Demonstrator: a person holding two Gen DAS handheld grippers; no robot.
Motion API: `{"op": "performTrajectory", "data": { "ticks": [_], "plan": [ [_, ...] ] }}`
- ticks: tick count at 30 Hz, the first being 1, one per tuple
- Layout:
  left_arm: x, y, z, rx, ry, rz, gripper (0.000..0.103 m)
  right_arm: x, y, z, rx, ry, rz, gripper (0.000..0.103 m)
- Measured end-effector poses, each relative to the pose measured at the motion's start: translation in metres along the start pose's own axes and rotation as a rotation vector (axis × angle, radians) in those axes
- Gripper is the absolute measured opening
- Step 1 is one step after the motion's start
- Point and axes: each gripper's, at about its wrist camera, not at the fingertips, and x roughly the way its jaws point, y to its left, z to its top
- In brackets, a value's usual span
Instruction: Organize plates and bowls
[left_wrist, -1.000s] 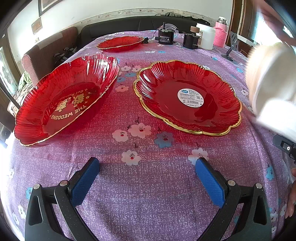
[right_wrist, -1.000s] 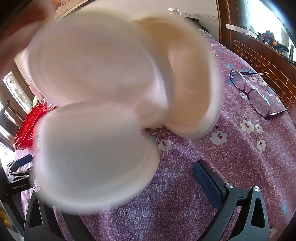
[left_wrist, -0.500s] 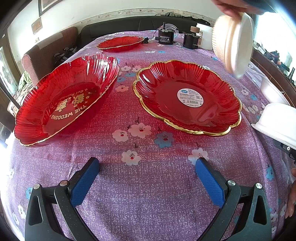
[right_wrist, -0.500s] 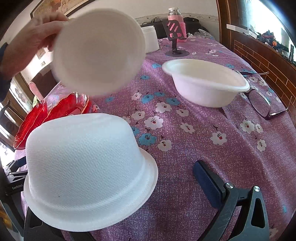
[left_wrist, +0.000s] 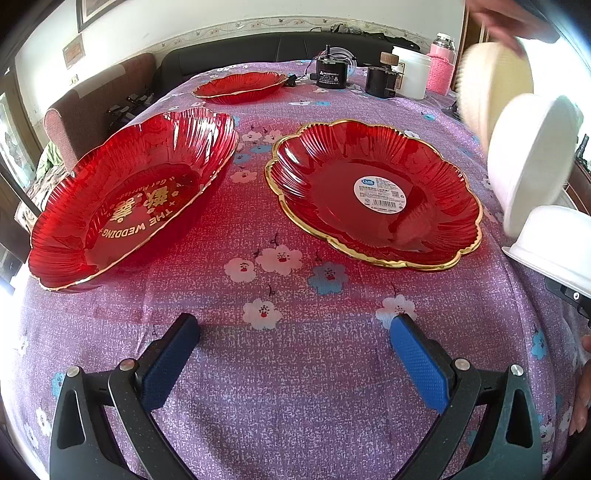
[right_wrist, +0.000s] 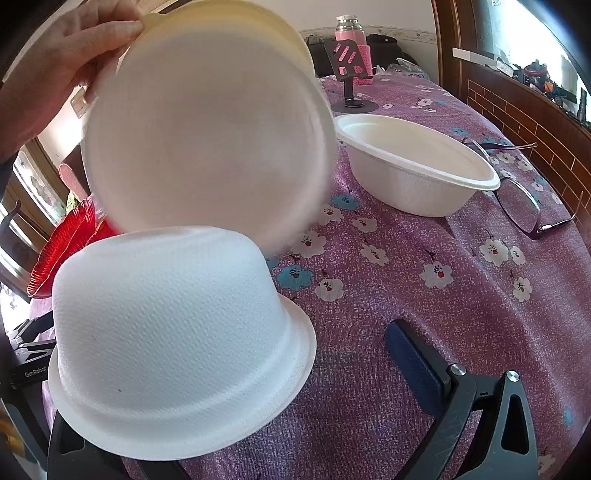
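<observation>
My left gripper (left_wrist: 295, 363) stands open and empty above the cloth, short of two large red plates: one lettered "THE WEDDING" (left_wrist: 133, 199) and a gold-rimmed one (left_wrist: 373, 195) with a sticker. A smaller red plate (left_wrist: 240, 86) lies far back. My right gripper (right_wrist: 295, 365) is open. Its right finger (right_wrist: 417, 369) shows, while an upside-down white bowl (right_wrist: 177, 325) hides the left one. A person's hand (right_wrist: 66, 74) holds tilted, stacked white bowls (right_wrist: 207, 140) just above it. Another white bowl (right_wrist: 413, 173) stands upright further back.
Glasses (right_wrist: 524, 199) lie right of the upright bowl. A phone stand (right_wrist: 351, 81) and a pink bottle (right_wrist: 349, 37) stand behind. A black device (left_wrist: 330, 75), a dark jar (left_wrist: 382, 79) and a white tub (left_wrist: 410, 75) line the far edge. A chair (left_wrist: 92, 103) stands left.
The hand set down an upright bowl and the upside-down bowl, then brought its remaining stacked bowls down close above the upside-down one. Both grippers have stayed still.
</observation>
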Motion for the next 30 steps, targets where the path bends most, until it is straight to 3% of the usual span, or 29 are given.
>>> {"op": "performTrajectory", "data": {
  "ticks": [12,21,24,26,30],
  "plan": [
    [0.000,0.000,0.000,0.000,0.000,0.000,0.103,-0.001,-0.001,0.001,0.008,-0.006,0.012,0.103],
    [0.000,0.000,0.000,0.000,0.000,0.000,0.103,-0.006,-0.010,0.002,0.062,-0.026,0.090,0.103],
    [0.000,0.000,0.000,0.000,0.000,0.000,0.103,-0.017,-0.022,0.003,0.127,-0.074,0.174,0.103],
    [0.000,0.000,0.000,0.000,0.000,0.000,0.103,-0.034,-0.037,0.002,0.211,-0.169,0.247,0.103],
    [0.000,0.000,0.000,0.000,0.000,0.000,0.103,-0.065,-0.060,-0.001,0.329,-0.310,0.216,0.103]
  ]
}}
